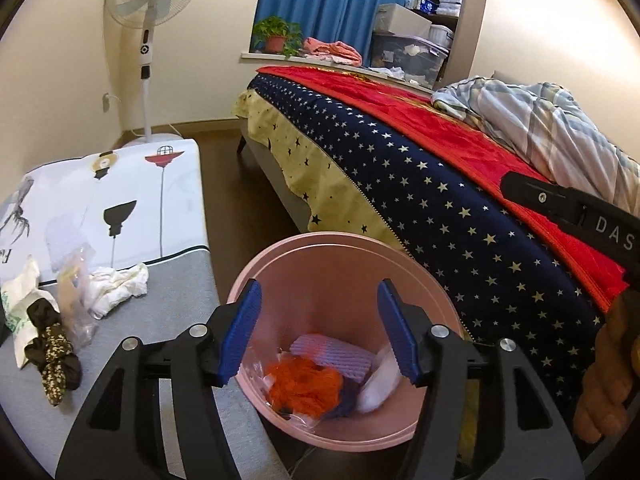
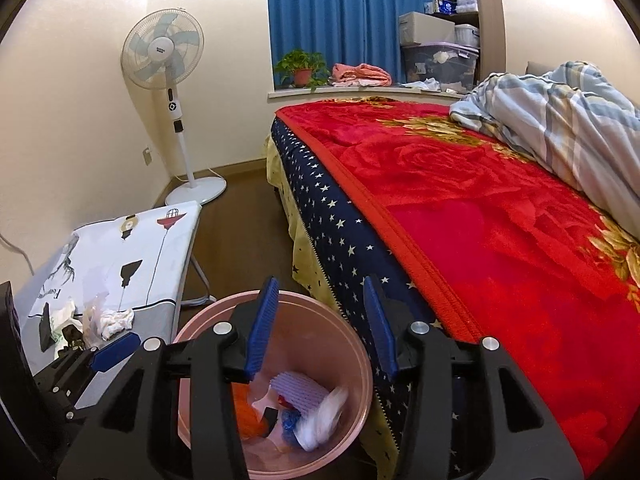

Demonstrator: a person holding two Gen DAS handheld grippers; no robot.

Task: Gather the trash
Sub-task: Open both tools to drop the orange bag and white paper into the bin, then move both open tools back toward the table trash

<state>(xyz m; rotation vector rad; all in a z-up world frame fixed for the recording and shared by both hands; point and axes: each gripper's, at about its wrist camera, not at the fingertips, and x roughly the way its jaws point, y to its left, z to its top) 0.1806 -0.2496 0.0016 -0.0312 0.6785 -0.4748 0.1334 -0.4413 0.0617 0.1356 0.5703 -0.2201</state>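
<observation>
A pink bin (image 1: 320, 237) stands on the floor between a low table and the bed. Inside lie an orange mesh wad (image 1: 304, 384), a lilac ribbed piece (image 1: 336, 356) and a blurred white piece (image 1: 380, 380). My left gripper (image 1: 319, 292) hangs open over the bin with nothing between its blue pads. My right gripper (image 2: 321, 284) is open above the same bin (image 2: 344, 344), also with nothing in it. On the table (image 1: 176, 280) lie a crumpled white tissue (image 1: 116, 286), a clear wrapper (image 1: 76, 300) and a dark camouflage cloth (image 1: 52, 344).
A bed with a red blanket (image 2: 480, 220) and star-patterned sheet (image 1: 440, 208) runs along the bin's right. A standing fan (image 1: 150, 40) is in the far corner behind the table. Brown floor (image 1: 224, 184) shows between table and bed. A hand (image 1: 608, 372) is at the right edge.
</observation>
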